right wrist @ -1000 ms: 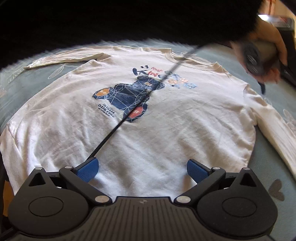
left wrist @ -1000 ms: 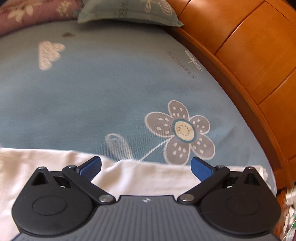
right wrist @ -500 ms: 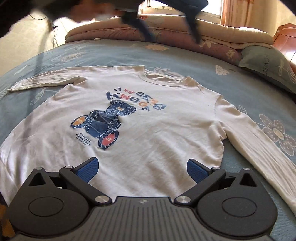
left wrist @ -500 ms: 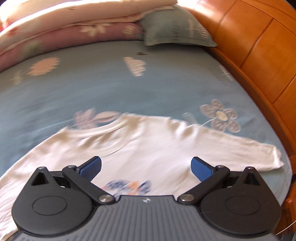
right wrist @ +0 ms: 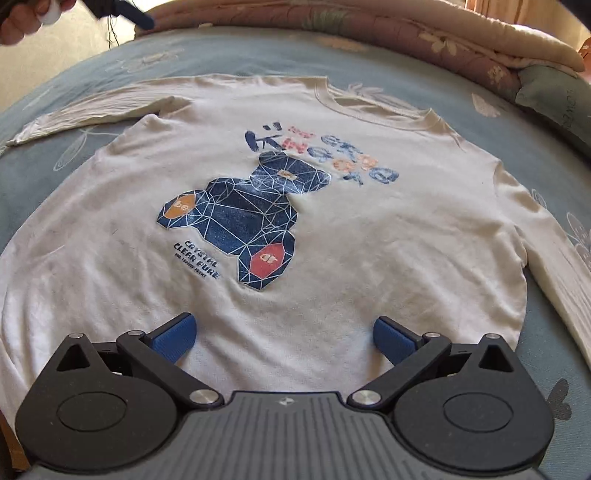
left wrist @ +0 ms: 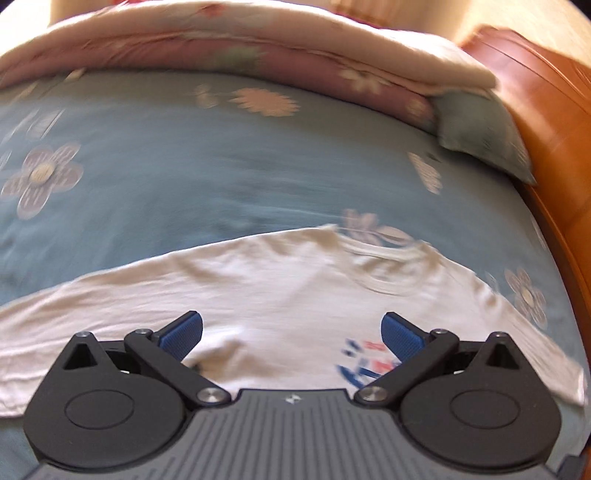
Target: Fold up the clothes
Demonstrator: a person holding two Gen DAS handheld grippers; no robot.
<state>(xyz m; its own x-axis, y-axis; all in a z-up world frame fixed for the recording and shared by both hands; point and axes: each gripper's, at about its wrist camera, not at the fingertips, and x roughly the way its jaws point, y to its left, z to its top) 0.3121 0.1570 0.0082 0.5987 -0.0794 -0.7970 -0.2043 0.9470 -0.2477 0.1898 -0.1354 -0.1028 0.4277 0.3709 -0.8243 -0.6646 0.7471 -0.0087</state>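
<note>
- White long-sleeved shirt (right wrist: 332, 236) lies flat, print side up, across the middle of the right wrist view on the blue floral bedsheet (right wrist: 424, 74).
- Right gripper (right wrist: 283, 332) hangs over the shirt's hem at the lower centre, jaws spread wide, nothing between them.
- Left gripper (left wrist: 291, 328) sits low in its blurred frame, released too, the collar (left wrist: 388, 266) at centre right.
- A hand (right wrist: 22, 14) shows at upper left.

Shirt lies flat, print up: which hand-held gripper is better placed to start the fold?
Right hand-held gripper, likely: open, sharp view, low over the shirt hem. The left hand-held gripper view is motion-blurred.
</note>
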